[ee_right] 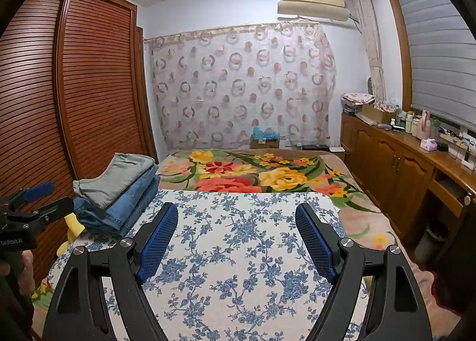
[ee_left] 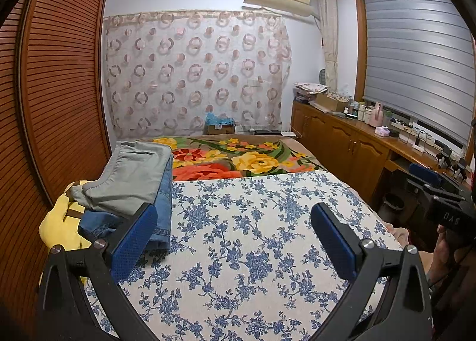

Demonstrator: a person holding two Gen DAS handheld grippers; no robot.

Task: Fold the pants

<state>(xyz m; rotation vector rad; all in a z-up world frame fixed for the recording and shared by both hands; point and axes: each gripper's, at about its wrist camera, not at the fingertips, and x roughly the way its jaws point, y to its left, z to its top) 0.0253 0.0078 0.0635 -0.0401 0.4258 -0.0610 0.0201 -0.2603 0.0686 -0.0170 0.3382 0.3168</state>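
Two tools (ee_left: pixel 233 223) (ee_right: pixel 236 226), one pants stack (ee_right: pixel 119 192), one yellow item (ee_left: pixel 59 228).

My black left gripper with blue pads (ee_left: pixel 233 234) is spread wide, holding nothing. My black, blue-padded right gripper (ee_right: pixel 236 237) gapes too, empty.

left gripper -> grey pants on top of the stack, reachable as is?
Probably yes. The left gripper is open and empty, and the grey pants lie on top of the jeans, just ahead to its left, with nothing visible between them.
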